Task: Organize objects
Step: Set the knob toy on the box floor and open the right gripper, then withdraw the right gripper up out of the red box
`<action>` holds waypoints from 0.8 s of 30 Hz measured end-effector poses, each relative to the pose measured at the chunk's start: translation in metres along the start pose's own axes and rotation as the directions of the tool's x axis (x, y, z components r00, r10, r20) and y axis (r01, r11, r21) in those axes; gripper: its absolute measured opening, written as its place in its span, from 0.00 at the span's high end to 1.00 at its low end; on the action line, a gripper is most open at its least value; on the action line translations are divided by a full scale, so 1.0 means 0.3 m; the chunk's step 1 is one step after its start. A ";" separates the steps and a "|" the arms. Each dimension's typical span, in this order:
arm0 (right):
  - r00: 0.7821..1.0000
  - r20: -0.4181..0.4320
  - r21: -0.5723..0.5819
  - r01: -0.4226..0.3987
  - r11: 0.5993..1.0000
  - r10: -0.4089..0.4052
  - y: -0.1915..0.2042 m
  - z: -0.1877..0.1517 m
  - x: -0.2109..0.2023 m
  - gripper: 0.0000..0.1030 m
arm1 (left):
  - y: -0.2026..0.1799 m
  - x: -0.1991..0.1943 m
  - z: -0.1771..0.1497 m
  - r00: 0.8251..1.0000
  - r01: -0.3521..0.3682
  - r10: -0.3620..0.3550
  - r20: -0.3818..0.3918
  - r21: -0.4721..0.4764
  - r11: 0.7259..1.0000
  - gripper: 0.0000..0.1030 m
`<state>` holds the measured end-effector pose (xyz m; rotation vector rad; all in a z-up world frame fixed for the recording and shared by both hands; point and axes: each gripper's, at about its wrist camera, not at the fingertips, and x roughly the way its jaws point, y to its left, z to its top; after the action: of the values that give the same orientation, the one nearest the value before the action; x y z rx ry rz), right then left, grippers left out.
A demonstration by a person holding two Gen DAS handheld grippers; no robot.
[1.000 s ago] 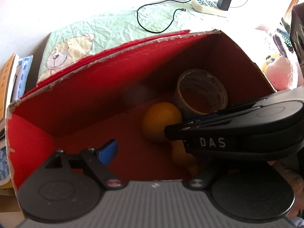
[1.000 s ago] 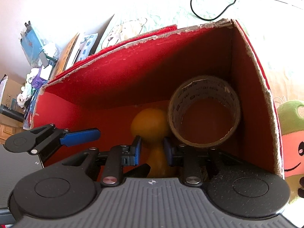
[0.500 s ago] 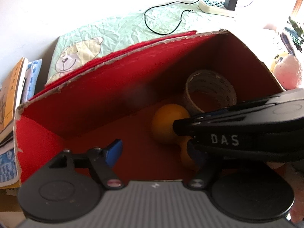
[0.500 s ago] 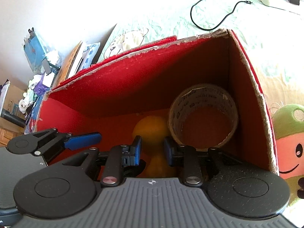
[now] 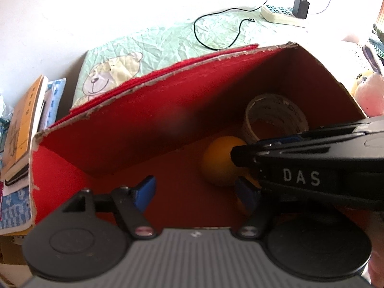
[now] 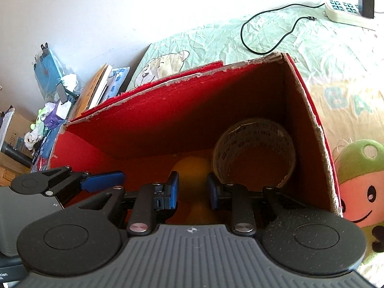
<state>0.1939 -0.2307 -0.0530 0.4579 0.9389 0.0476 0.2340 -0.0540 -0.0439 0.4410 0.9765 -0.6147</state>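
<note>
A red cardboard box (image 5: 100, 148) (image 6: 134, 124) stands open on the bed. Inside lie an orange ball (image 5: 217, 162) (image 6: 190, 168), a second orange thing (image 6: 200, 212) in front of it, and a roll of tape (image 5: 273, 117) (image 6: 254, 148) in the right corner. My left gripper (image 5: 196, 193) is open and empty over the box's near edge. My right gripper (image 6: 192, 190) is open with a narrow gap, above the second orange thing, not touching it. The right gripper's body (image 5: 312, 168) crosses the left wrist view.
The box sits on a pale green bear-print quilt (image 5: 156, 45) (image 6: 216, 38). A power strip (image 5: 283, 14) (image 6: 348, 12) with a black cable lies behind. Books (image 5: 21, 124) (image 6: 98, 88) stack at the left. Plush toys (image 6: 360, 184) (image 5: 369, 93) sit right of the box.
Both grippers have drawn back and up from the box, so more of the quilt shows. The right gripper's jaws stay apart, and the orange things lie on the box floor.
</note>
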 end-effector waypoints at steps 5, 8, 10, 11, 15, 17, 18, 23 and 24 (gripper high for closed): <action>0.999 0.038 -0.015 0.024 1.000 -0.024 0.007 -0.008 -0.012 0.77 | -0.001 -0.007 -0.002 1.000 -0.013 0.013 0.015 -0.003 1.000 0.25; 0.991 0.109 -0.034 0.078 0.996 -0.074 0.027 -0.019 -0.029 0.75 | 0.002 -0.010 -0.001 1.000 -0.020 0.020 0.022 -0.006 1.000 0.25; 0.984 0.155 -0.027 0.090 0.996 -0.085 0.027 -0.029 -0.046 0.75 | 0.001 -0.012 -0.002 0.999 -0.025 0.025 0.028 -0.005 1.000 0.25; 0.980 0.177 -0.009 0.092 0.996 -0.089 0.021 -0.031 -0.053 0.75 | 0.000 -0.014 -0.002 0.999 -0.027 0.027 0.032 -0.004 1.000 0.25; 0.968 0.241 0.056 0.053 0.997 -0.065 -0.006 -0.049 -0.103 0.75 | -0.001 -0.018 -0.003 0.999 -0.031 0.031 0.042 -0.002 1.000 0.25; 0.958 0.278 0.060 0.059 0.996 -0.074 -0.003 -0.065 -0.123 0.75 | -0.002 -0.020 -0.002 0.998 -0.033 0.033 0.047 -0.001 0.999 0.25; 0.953 0.291 0.061 0.066 0.996 -0.081 0.000 -0.072 -0.131 0.75 | -0.004 -0.022 -0.003 0.998 -0.034 0.034 0.051 0.001 0.999 0.25; 0.928 0.358 0.086 0.081 0.993 -0.106 -0.001 -0.111 -0.170 0.73 | -0.010 -0.031 -0.007 0.997 -0.043 0.042 0.071 0.007 0.999 0.24; 0.921 0.372 0.090 0.085 0.992 -0.113 -0.002 -0.119 -0.178 0.71 | -0.010 -0.033 -0.008 0.996 -0.044 0.044 0.075 0.008 0.999 0.24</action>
<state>0.1339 -0.2309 -0.0302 0.4654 0.5839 -0.1629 0.2265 -0.0521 -0.0367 0.4436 0.8912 -0.5922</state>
